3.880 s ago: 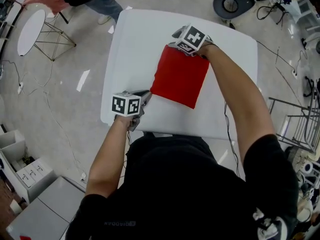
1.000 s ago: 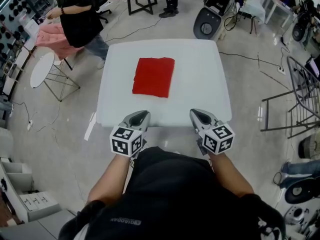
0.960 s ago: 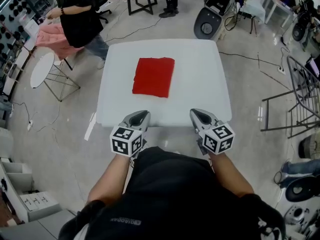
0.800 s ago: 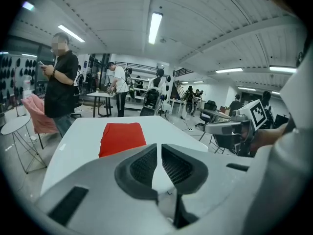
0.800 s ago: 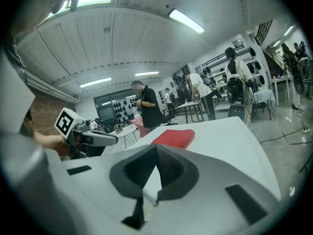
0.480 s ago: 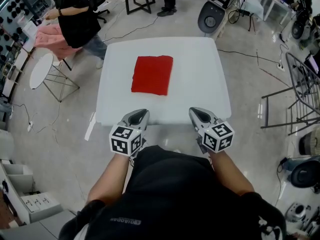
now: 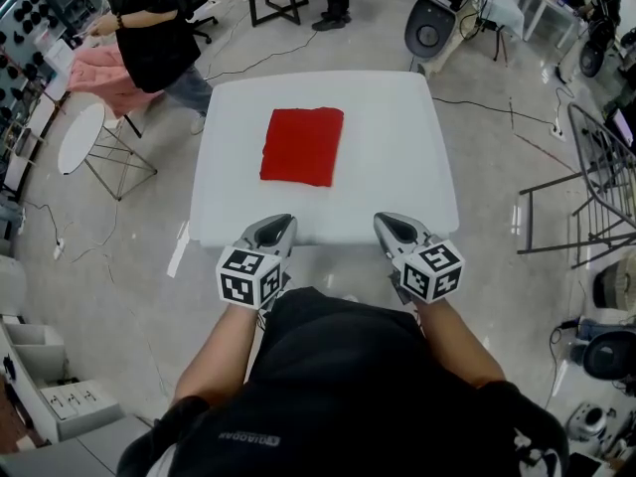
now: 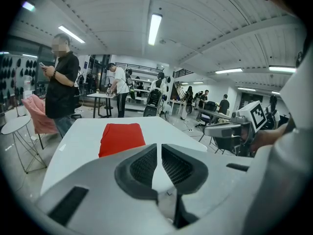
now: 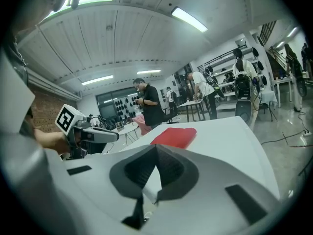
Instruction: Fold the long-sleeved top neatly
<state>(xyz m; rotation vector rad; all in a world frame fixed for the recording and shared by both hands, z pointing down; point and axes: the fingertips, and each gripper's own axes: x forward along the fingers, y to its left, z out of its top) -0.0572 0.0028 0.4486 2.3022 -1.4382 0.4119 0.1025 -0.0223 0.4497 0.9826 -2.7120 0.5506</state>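
Observation:
The red long-sleeved top (image 7: 302, 145) lies folded into a flat rectangle on the far left half of the white table (image 7: 397, 157), apart from both grippers. My left gripper (image 7: 281, 224) hovers at the table's near edge, its jaws a narrow slit apart with nothing between them. In the left gripper view the top (image 8: 121, 137) lies beyond the left gripper (image 8: 159, 148). My right gripper (image 7: 386, 221) hangs at the near edge too, shut and empty. The right gripper view shows the top (image 9: 174, 136) past the shut tips of the right gripper (image 9: 156, 148).
A person in black (image 7: 149, 28) stands off the far left corner beside a pink garment (image 7: 104, 73) and a small round white table (image 7: 78, 135). A metal rack (image 7: 586, 197) stands to the right, and a round black machine (image 7: 429, 28) sits behind the table.
A few seconds ago both grippers were at the top's edges; now they are drawn back to the near edge and the top lies free. Over the last second nothing moved.

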